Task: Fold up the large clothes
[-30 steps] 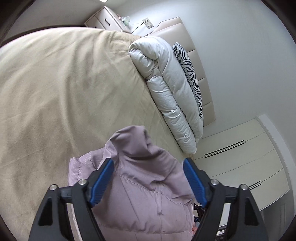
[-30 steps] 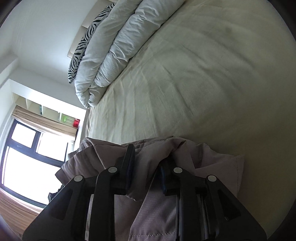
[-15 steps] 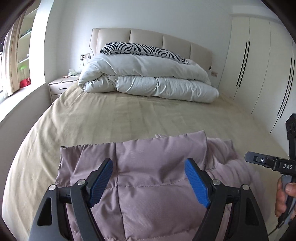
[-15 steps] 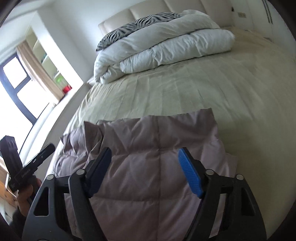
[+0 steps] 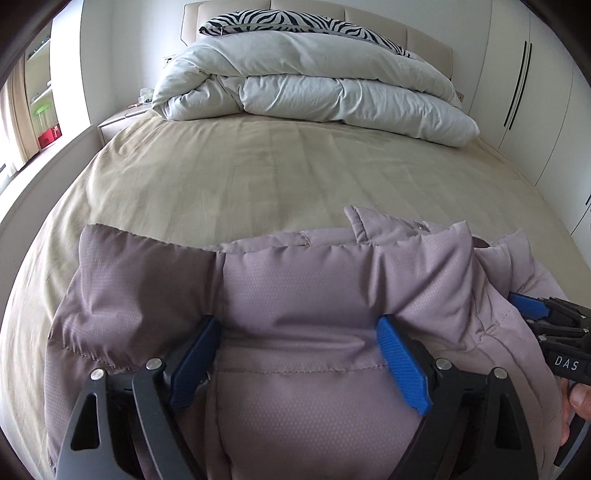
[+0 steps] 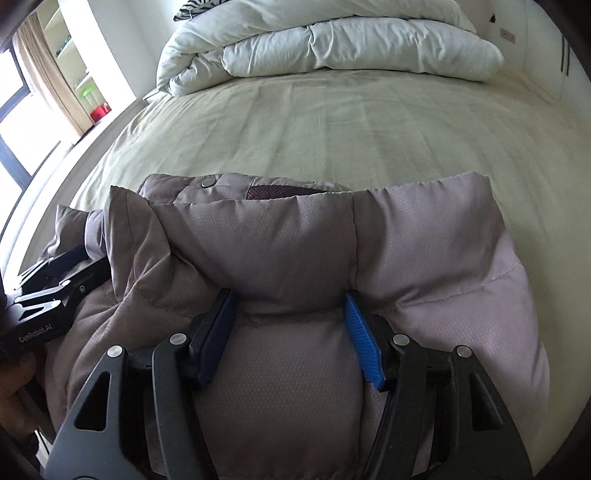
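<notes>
A mauve padded jacket lies bunched at the near end of the bed; it also fills the lower half of the right wrist view. My left gripper is open, its blue pads pressed down on either side of a thick puff of the jacket. My right gripper is open too, its pads straddling a bulge of the same jacket. The right gripper shows at the right edge of the left wrist view; the left gripper shows at the left edge of the right wrist view.
A rolled white duvet and a zebra-print pillow lie at the headboard end. White wardrobes stand on the right, a window ledge with shelves on the left. Beige sheet stretches beyond the jacket.
One second ago my right gripper was shut on the jacket; it has let go and opened. Both grippers have dropped and pushed forward into the jacket, which now bulges between the pads.
</notes>
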A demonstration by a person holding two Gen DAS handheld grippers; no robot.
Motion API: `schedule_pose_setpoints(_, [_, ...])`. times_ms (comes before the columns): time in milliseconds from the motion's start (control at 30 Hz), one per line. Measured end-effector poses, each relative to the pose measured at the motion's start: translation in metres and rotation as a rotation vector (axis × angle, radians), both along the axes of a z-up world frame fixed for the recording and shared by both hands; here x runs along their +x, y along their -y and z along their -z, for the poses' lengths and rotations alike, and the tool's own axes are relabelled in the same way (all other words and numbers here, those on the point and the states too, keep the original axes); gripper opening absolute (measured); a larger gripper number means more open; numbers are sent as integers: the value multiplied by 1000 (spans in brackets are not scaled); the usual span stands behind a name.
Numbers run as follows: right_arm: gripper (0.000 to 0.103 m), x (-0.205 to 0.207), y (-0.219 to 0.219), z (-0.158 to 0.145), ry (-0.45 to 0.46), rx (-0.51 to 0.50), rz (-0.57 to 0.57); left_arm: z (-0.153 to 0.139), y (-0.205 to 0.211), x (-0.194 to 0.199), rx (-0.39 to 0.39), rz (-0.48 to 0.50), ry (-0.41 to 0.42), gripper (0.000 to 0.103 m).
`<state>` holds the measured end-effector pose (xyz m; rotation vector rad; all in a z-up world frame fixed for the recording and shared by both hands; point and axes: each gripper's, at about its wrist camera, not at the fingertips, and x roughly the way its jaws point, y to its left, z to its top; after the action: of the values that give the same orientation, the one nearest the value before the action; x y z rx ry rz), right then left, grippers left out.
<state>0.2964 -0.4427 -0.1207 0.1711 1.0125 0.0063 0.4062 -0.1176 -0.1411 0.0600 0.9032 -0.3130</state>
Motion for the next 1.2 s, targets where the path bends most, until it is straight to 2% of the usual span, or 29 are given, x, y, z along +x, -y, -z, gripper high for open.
schedule_pose_setpoints(133, [60, 0, 6, 11, 14, 25, 5, 9, 2, 4, 6, -5, -4, 91])
schedule_pose_setpoints(600, [60, -4, 4, 18, 63, -2, 10, 16, 0, 0, -9, -21, 16, 92])
schedule_pose_setpoints(733, [60, -6, 3, 14, 71, -7, 9, 8, -4, -3, -7, -25, -19, 91])
schedule_pose_setpoints(833, [60, -13, 4, -1, 59, 18, 15, -9, -9, -22, 53, -41, 9, 91])
schedule_pose_setpoints(933, [60, -38, -1, -32, 151, 82, 17, -27, -15, -46, 134, -67, 88, 91])
schedule_pose_setpoints(1033, [60, -48, -28, -60, 208, 61, -40, -31, -25, -55, 177, -110, 115, 94])
schedule_pose_setpoints(1133, [60, -34, -61, -63, 150, -34, -107, -19, -36, -51, 172, -129, 73, 101])
schedule_pose_setpoints(1200, [60, -18, -69, -46, 79, -51, -103, -11, -44, -49, 141, -137, 59, 103])
